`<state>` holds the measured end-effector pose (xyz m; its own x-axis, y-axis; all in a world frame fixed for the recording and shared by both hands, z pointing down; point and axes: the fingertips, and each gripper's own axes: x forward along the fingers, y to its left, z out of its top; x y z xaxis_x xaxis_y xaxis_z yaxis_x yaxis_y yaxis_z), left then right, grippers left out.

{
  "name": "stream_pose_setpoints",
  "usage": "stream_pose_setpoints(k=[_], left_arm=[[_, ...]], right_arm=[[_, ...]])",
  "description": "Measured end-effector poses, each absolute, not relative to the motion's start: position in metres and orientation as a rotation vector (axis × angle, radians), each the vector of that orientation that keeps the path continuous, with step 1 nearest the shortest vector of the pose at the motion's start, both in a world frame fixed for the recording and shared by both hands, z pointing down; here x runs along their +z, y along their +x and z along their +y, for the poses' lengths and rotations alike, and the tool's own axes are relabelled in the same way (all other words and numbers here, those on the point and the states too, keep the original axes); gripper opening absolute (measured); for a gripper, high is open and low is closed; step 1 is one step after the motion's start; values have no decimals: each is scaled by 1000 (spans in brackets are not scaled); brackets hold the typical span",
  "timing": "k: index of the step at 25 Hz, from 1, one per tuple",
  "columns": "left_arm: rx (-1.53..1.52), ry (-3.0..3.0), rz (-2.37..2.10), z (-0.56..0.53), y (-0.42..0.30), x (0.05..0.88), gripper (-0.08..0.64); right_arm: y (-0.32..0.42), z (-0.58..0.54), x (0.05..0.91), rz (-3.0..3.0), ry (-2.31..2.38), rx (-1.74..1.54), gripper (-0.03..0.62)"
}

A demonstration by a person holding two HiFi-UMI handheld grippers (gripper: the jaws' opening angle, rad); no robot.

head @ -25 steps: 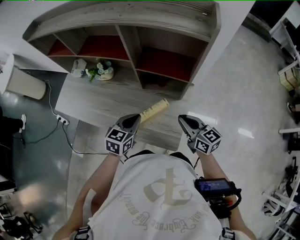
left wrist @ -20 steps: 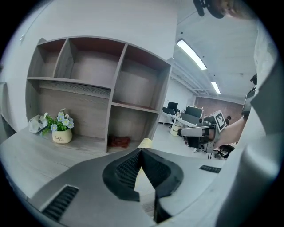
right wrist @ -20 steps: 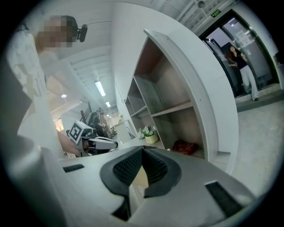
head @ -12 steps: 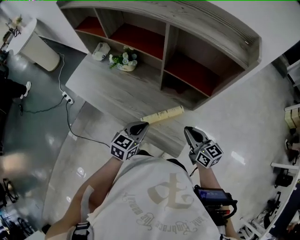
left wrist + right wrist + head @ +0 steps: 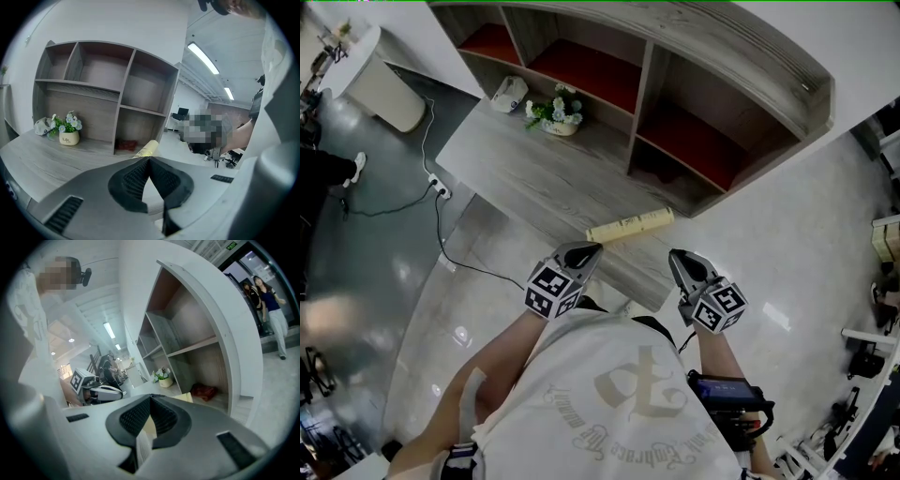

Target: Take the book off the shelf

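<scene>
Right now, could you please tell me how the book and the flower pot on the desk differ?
The book is long, thin and pale yellow; the flower pot is small, round and white, with flowers. The book lies out front toward the right end of the desk; the flower pot stands upright farther back toward the left, by the shelf unit. Both rest on the grey wooden desk.

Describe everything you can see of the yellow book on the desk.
The book is pale yellow and looks long and thin from above, with small dark marks along its side. It lies on the grey wood-look desk, skewed, just in front of the lower right compartment of the shelf and close to the desk's front edge. Only the desk seems to touch it.
</scene>
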<state>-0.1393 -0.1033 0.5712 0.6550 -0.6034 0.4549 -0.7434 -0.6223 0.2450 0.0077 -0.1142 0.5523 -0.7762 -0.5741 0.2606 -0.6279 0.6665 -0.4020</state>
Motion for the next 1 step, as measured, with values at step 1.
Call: stream_pose_setpoints(k=[1], left_arm=[[464, 2463, -1055, -104, -138, 571, 5]], right_arm=[[9, -114, 553, -2764, 1000, 731, 3]])
